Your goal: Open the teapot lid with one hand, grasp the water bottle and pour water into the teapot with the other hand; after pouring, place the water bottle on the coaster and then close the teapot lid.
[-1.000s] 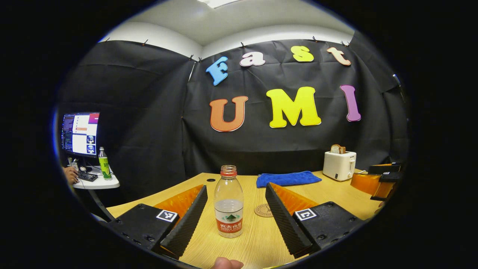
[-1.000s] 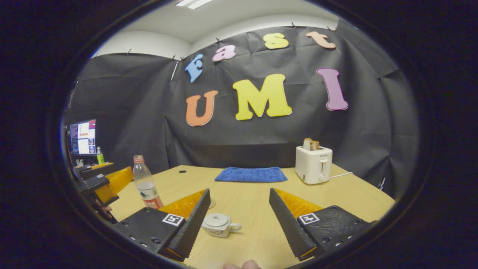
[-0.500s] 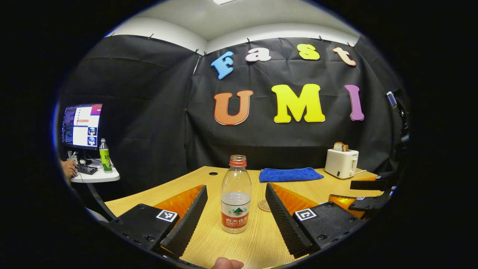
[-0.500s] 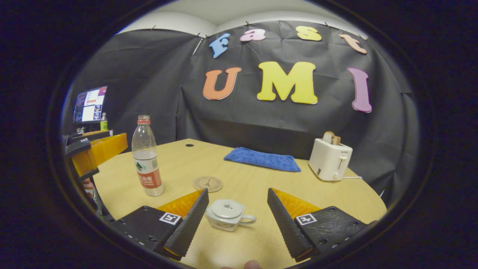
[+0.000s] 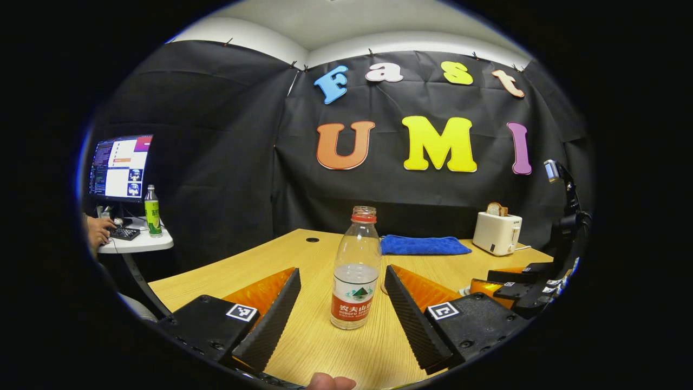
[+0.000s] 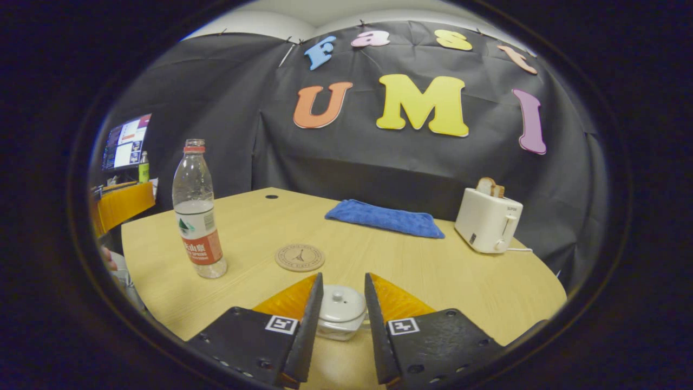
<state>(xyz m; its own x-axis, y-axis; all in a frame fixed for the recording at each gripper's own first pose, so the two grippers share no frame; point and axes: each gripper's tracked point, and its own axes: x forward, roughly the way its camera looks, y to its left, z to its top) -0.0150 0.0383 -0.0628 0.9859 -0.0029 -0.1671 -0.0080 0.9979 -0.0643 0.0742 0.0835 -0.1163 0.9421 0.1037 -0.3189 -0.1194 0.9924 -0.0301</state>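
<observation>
Item: right gripper (image 6: pixel 342 319). Fingers narrowed around the teapot lid (image 6: pixel 340 301), apparently not yet touching it; contact could not be confirmed. Risk, as judged: closing off-centre on the small knob could let the lid slip, or drag the light teapot (image 6: pixel 337 319) along the table (image 6: pixel 460 281).

Item: left gripper (image 5: pixel 341 317). Fingers spread wide on either side of the water bottle (image 5: pixel 354 269), clear of it. Risk, as judged: a pinch on thin plastic with no cap could squeeze water out.

Item: water bottle. Upright near the table's left edge, about half full. Teapot at near centre, lid on, contents unseen. Coaster (image 6: pixel 299 257) bare, between bottle and teapot, farther back.
</observation>
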